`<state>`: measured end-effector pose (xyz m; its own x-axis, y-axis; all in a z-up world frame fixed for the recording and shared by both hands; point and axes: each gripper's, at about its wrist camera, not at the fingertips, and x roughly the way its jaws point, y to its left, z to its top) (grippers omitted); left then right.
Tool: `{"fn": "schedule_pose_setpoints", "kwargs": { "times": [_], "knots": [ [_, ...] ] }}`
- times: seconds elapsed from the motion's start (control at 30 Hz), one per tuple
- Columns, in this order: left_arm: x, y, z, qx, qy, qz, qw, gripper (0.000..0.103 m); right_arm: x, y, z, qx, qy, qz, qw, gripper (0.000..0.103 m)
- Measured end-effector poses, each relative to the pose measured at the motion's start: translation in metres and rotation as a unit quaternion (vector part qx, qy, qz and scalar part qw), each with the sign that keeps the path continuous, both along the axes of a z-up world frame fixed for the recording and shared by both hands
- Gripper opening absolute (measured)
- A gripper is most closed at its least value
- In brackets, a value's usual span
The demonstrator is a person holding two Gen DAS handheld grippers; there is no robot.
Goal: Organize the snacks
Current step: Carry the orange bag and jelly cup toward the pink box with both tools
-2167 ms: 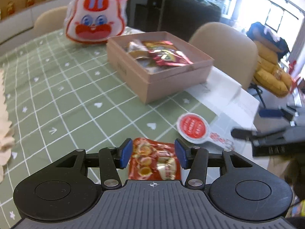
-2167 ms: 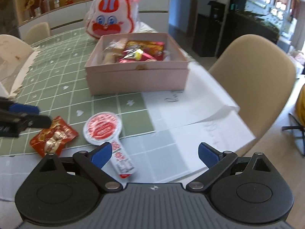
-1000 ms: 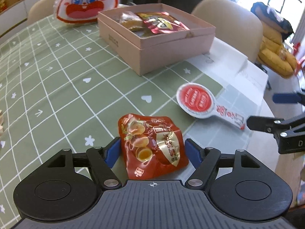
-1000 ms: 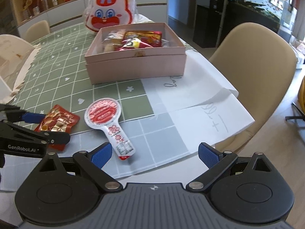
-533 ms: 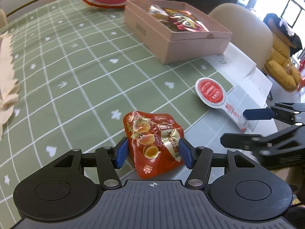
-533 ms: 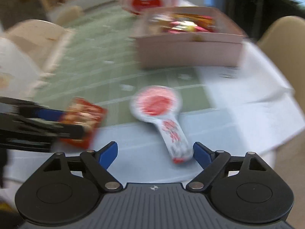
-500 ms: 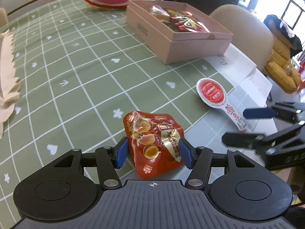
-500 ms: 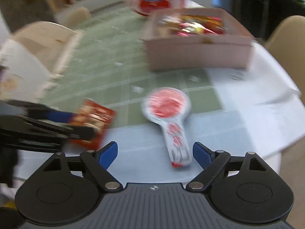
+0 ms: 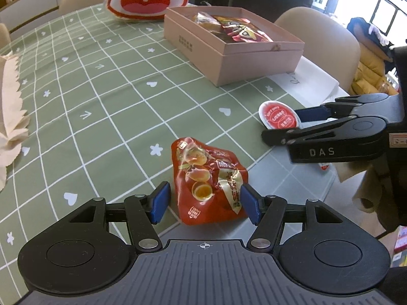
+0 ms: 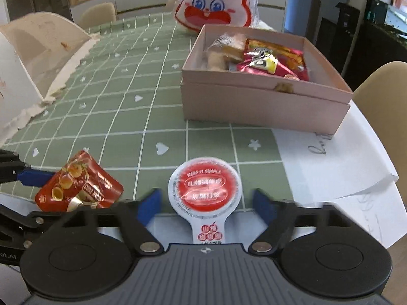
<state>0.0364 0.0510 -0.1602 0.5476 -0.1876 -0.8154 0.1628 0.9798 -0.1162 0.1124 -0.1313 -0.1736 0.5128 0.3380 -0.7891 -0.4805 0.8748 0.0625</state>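
Snacks: 2 lie loose on the cloth near the table's near edge; more lie in the box.
Cloth (image 9: 106,81): green, white grid with hearts, stars and arrows; covers the table.
Bunny bag (image 10: 216,2): white and red, upright at the far end, just behind the box.
Box (image 10: 259,101): pink, lid off, on the cloth; several wrapped snacks inside, red packs on top.
Paper (image 10: 328,162): white sheets on the table, beside the box.
Left gripper (image 9: 203,202): jaws wide, straddling the red pack; the blue pads stand at its 2 sides, contact not clear, no squeeze visible.
Right gripper (image 10: 207,204): jaws apart and just been closing, blurred; the cup's handle lies between them, pads clear of it.
Red pack (image 9: 211,183): crumpled foil pouch, flat on the cloth, left of the cup.
Cup (image 10: 204,188): white spoon-shaped jelly pack, round red lid, handle toward the right gripper; flat on the cloth.
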Motion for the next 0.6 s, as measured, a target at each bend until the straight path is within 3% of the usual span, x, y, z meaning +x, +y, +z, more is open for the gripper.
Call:
{"fn": "schedule_pose_setpoints", "kwargs": {
  "times": [0.23,0.4,0.6],
  "knots": [
    [0.0,0.005,0.002,-0.041,-0.005,0.031,0.9987,0.053,-0.015,-0.032,0.025,0.022,0.019,-0.013,0.999,0.06],
    [-0.002,-0.006,0.024,-0.056,-0.052,0.013,0.997,0.023,-0.016,-0.065,0.051,0.035,0.012,-0.035,0.999,0.06],
    [0.021,-0.033,0.034,-0.034,-0.059,-0.017,0.9976,0.022,-0.001,-0.09,0.092,0.054,-0.031,-0.034,0.997,0.06]
  ]
}}
